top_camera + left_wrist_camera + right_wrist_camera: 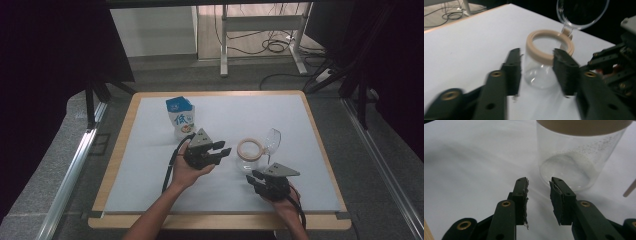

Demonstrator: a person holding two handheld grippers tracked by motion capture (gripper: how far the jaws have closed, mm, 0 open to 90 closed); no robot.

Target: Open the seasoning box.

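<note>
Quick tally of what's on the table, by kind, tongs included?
Carton: 1
Glass jar with lid flipped open: 1
Tongs: 2, left tongs and right tongs
Total: 4

- Grey floor beyond the table — lighter near the pale wall.
- White metal desk frame stands at the back, black cables coiled beneath it.
- Dark curtains hang at both sides.
- Aluminium rails flank the table.
</note>
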